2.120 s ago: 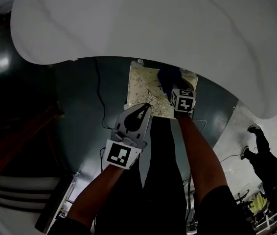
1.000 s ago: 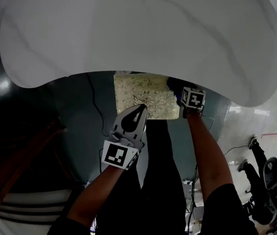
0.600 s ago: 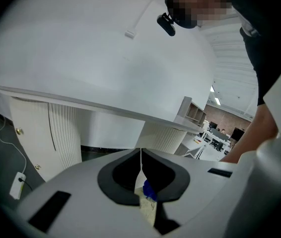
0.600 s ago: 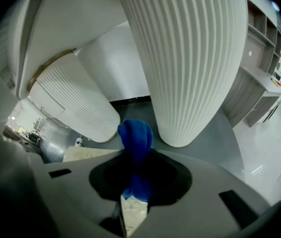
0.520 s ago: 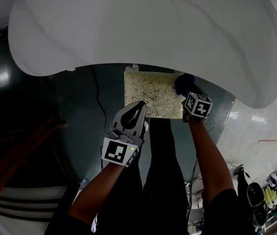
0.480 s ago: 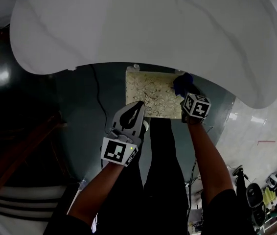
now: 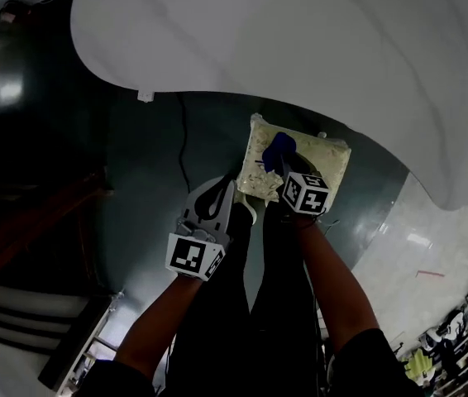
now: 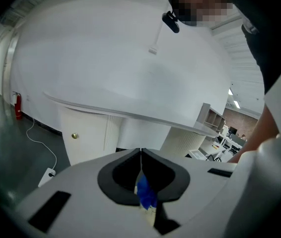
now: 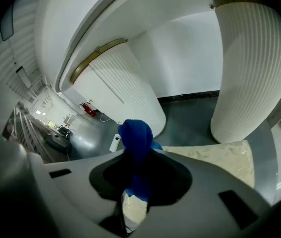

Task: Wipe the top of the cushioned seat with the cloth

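Finds the jaws of the right gripper [image 9: 136, 151] closed tight on the cloth [image 9: 135, 133], which is blue. Notes one bunched fold standing above the tips and the rest hanging through below them. Records the cushioned seat [image 9: 215, 157] under those jaws and to their right, pale with a mottled pattern. Cannot confirm from that view whether the cloth touches it. Notes two white ribbed columns beyond the jaws, one to their left [image 9: 130, 83] and one to their right [image 9: 249, 68], both under the white table [image 9: 130, 9].

From the head view, places the right gripper [image 7: 286, 169] over the cushioned seat [image 7: 325, 160] towards its left side, with the cloth [image 7: 279, 149] just ahead of the tips and over the seat top.

Finds the jaws of the left gripper [image 8: 140, 155] fully together, tips meeting, nothing gripped. Sees, through the opening behind the tips, a patch of the cloth [image 8: 144, 195] and a sliver of the cushioned seat [image 8: 150, 216]. Notes a white cabinet door [image 8: 86, 135] with a round knob beyond and left of those jaws.

From the head view, places the left gripper [image 7: 227, 188] just beside the left edge of the cushioned seat, off it, above the dark floor [image 7: 143, 188]. Records a cable [image 7: 183, 139] on the floor beyond and left of those jaws. Notes the table [image 7: 300, 48] spreading beyond both pairs of jaws.
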`<state>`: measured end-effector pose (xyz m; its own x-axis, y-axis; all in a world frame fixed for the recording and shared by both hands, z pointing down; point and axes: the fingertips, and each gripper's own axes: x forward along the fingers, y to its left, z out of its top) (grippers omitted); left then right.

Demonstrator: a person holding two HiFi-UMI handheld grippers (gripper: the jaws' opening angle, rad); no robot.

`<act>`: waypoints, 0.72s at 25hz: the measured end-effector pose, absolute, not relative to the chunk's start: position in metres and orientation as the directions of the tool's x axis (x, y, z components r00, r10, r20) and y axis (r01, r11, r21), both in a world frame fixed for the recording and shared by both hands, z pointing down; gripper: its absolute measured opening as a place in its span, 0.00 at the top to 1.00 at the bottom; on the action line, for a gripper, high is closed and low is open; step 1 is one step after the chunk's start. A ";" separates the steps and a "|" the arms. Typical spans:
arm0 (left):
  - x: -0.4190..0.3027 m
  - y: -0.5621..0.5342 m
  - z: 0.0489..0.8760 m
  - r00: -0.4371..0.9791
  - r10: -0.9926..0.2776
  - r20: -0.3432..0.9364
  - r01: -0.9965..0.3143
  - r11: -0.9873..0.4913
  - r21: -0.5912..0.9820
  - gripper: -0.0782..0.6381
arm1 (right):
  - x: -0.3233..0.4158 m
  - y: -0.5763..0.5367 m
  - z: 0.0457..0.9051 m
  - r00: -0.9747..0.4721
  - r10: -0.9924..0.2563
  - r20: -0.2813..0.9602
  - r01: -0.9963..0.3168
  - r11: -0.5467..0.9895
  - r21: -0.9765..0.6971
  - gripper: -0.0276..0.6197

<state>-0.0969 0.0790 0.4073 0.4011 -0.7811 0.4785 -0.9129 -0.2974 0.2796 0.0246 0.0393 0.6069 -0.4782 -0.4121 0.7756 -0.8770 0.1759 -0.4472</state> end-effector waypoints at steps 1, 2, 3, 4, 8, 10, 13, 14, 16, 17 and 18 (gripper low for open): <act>-0.102 0.081 0.406 0.396 -0.786 0.475 -0.914 -0.288 0.285 0.86 | 0.011 0.042 0.607 -0.491 -0.402 0.773 -0.870 0.186 -0.456 0.82; -0.108 0.084 0.406 0.391 -0.789 0.473 -0.915 -0.279 0.292 0.86 | -0.003 0.046 0.608 -0.501 -0.391 0.772 -0.865 0.199 -0.461 0.82; -0.114 0.087 0.407 0.387 -0.793 0.471 -0.915 -0.270 0.299 0.86 | -0.017 0.049 0.610 -0.511 -0.379 0.772 -0.860 0.214 -0.464 0.82; -0.120 0.091 0.408 0.382 -0.797 0.467 -0.916 -0.261 0.305 0.86 | -0.032 0.054 0.613 -0.519 -0.367 0.772 -0.854 0.229 -0.467 0.82; -0.134 0.106 0.409 0.368 -0.823 0.433 -0.917 -0.244 0.315 0.86 | -0.071 0.071 0.635 -0.533 -0.311 0.787 -0.841 0.293 -0.454 0.82; -0.140 0.116 0.413 0.373 -0.817 0.440 -0.913 -0.238 0.332 0.86 | -0.082 0.079 0.652 -0.524 -0.279 0.805 -0.843 0.304 -0.444 0.82; -0.154 0.130 0.424 0.376 -0.802 0.463 -0.908 -0.220 0.356 0.86 | -0.088 0.091 0.683 -0.491 -0.234 0.839 -0.860 0.282 -0.425 0.82; -0.159 0.133 0.428 0.378 -0.798 0.470 -0.906 -0.216 0.364 0.86 | -0.087 0.094 0.693 -0.479 -0.222 0.849 -0.866 0.274 -0.418 0.82; -0.166 0.139 0.434 0.385 -0.789 0.478 -0.902 -0.214 0.374 0.86 | -0.085 0.096 0.707 -0.462 -0.209 0.862 -0.874 0.271 -0.402 0.82; -0.169 0.141 0.436 0.390 -0.786 0.480 -0.901 -0.217 0.377 0.86 | -0.084 0.095 0.710 -0.457 -0.209 0.865 -0.876 0.275 -0.396 0.82; -0.172 0.142 0.438 0.395 -0.783 0.480 -0.899 -0.220 0.380 0.86 | -0.083 0.094 0.712 -0.454 -0.211 0.866 -0.876 0.280 -0.392 0.82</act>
